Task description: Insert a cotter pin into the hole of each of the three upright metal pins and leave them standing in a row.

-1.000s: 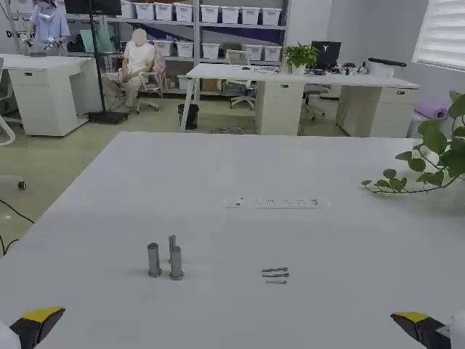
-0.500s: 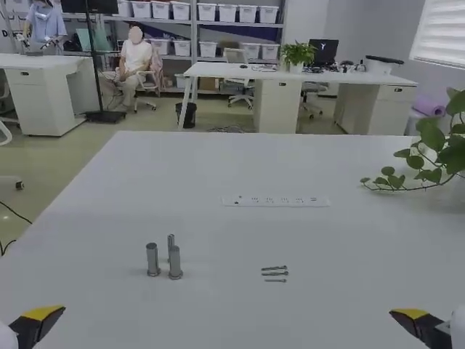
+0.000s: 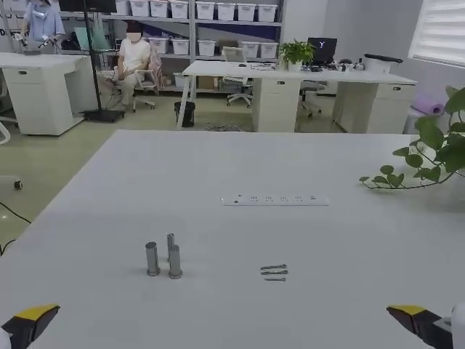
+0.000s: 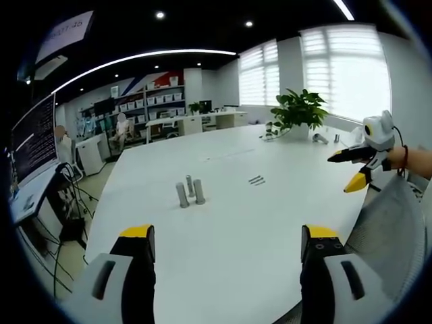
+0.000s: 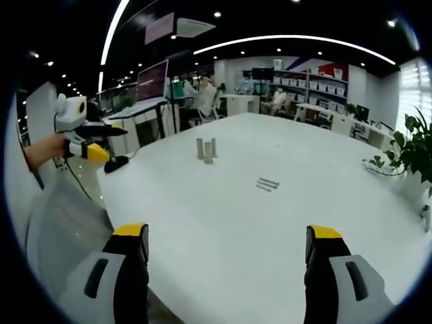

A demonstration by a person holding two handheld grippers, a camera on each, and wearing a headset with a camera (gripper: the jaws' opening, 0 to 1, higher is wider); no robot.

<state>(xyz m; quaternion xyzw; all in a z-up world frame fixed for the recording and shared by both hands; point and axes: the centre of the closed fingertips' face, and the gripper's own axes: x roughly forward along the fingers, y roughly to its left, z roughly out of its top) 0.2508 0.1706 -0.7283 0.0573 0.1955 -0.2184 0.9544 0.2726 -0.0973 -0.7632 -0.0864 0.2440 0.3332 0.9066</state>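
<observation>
Place: an open-plan office with a lab-style work area.
Near: a wide white worktable (image 3: 327, 247) with a white power strip (image 3: 275, 200) lying on it.
Far wall: metal shelving (image 3: 196, 25) lined with rows of white storage bins (image 3: 209, 11).
Far left: a white desk (image 3: 36, 87), with a seated person (image 3: 134, 58) on a chair beside it.
Far right: a long white desk (image 3: 290, 73) carrying a potted plant (image 3: 299, 53) and a monitor (image 3: 322, 49).
Right: slatted window blinds (image 3: 439, 33), and a leafy trailing plant (image 3: 436, 145) at the worktable's edge.
Floor: pale, with a black waste bin (image 3: 187, 115) by the long desk.
Ceiling: dark, with recessed spotlights and a curved light strip (image 5: 297, 39).
Left wall: a large display screen (image 4: 30, 142).
</observation>
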